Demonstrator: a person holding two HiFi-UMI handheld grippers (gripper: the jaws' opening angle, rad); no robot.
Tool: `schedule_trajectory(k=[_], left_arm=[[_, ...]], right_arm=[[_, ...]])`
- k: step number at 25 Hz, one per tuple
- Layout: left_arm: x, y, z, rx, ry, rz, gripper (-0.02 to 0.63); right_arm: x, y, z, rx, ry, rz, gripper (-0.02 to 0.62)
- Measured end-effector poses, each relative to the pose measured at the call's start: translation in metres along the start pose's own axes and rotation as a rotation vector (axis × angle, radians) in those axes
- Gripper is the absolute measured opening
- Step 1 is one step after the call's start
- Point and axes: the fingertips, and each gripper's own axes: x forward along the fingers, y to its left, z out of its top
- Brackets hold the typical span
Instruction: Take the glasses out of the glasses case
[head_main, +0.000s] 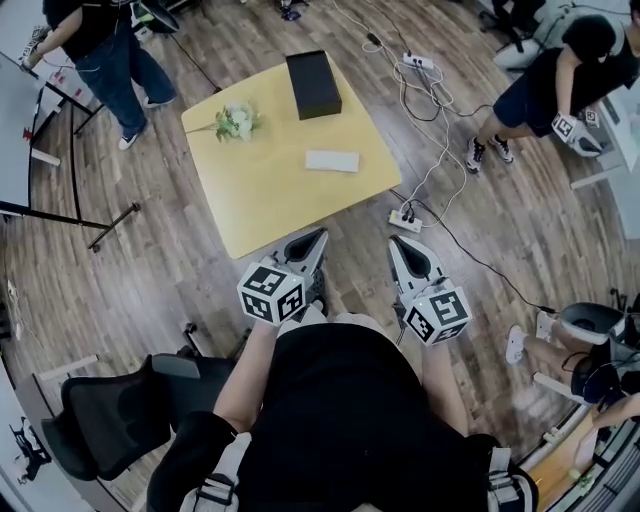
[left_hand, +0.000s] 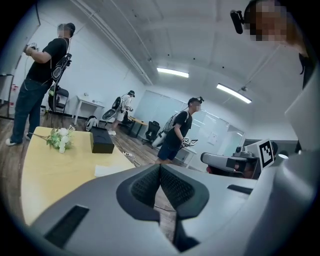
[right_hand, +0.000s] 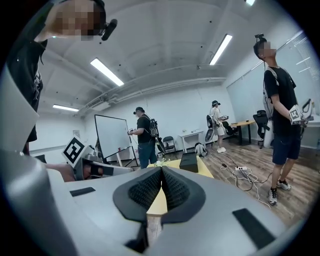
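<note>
A black box-shaped case (head_main: 313, 85) lies at the far end of the yellow table (head_main: 270, 200), and it also shows in the left gripper view (left_hand: 102, 141) and the right gripper view (right_hand: 189, 162). A flat white oblong object (head_main: 332, 161) rests nearer the table's middle. My left gripper (head_main: 318, 238) hovers just off the table's near edge, its pads pressed together with nothing between them (left_hand: 160, 167). My right gripper (head_main: 397, 243) sits beside it over the floor, also shut and empty (right_hand: 161, 170). Both are well short of the case.
A small bunch of white flowers (head_main: 237, 122) lies on the table's left part. Power strips (head_main: 405, 218) and cables trail over the wooden floor to the right. A black office chair (head_main: 110, 415) stands at lower left. Several people stand or sit around the room.
</note>
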Motion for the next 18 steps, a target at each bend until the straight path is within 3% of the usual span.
schedule_trajectory(k=[10,18], left_arm=[[0.016,0.069,0.015,-0.016,0.029,-0.026,0.021],[0.04,0.095,0.016,-0.043,0.061,-0.031,0.021]], right_arm=[[0.071,-0.006,0.007,-0.01,0.008,-0.053,0.018],[0.1,-0.028,-0.004,0.005,0.062,-0.073,0.018]])
